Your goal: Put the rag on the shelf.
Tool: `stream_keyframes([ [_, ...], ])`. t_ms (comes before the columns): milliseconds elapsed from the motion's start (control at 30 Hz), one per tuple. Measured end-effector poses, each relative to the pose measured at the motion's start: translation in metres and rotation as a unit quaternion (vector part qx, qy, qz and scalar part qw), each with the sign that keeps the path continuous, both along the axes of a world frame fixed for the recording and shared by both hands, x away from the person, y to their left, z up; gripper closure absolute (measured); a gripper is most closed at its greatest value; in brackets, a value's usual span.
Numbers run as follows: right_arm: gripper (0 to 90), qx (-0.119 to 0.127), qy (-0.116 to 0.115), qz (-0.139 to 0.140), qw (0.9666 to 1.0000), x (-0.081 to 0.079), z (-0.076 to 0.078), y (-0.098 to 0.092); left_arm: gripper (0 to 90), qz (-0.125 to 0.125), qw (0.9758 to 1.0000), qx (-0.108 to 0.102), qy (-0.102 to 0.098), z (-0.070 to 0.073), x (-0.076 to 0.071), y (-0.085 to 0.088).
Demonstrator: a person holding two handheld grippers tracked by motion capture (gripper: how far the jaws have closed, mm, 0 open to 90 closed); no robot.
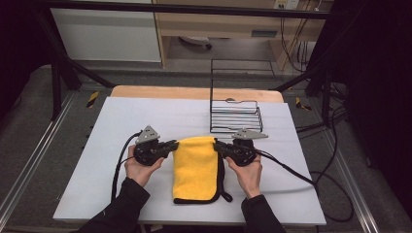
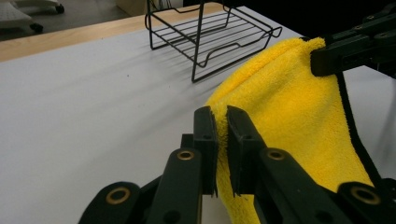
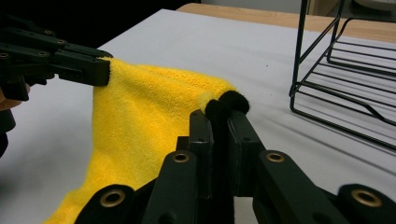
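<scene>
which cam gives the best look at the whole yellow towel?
The high view: the yellow towel shows whole, folded, its far edge pinched between the left gripper and right gripper, the rest lying on the white table. The left gripper view gives its raised left corner close up; the right gripper view gives the black-trimmed right corner.

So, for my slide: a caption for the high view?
Left gripper and right gripper pinch a yellow towel's far corners.
</scene>
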State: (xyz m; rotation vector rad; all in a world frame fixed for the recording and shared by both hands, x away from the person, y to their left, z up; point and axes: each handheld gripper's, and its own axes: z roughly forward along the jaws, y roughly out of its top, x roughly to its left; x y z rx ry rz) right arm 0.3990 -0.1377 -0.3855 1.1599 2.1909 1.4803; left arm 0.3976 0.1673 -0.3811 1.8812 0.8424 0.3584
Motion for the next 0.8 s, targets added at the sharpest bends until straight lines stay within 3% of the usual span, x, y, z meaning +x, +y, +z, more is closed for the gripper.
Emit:
stream_keyframes([
  [333,82.4,0.008,-0.032,-0.013,0.9994,-0.014,0.017,-0.007,83.0,-0.01,0.9993,-0.011,-0.034,0.018,-0.014,-0.005],
  [800,82.7,0.013,-0.078,-0.025,0.9965,-0.029,0.043,-0.013,83.1,-0.018,0.9972,-0.028,-0.067,0.04,-0.022,-0.01],
])
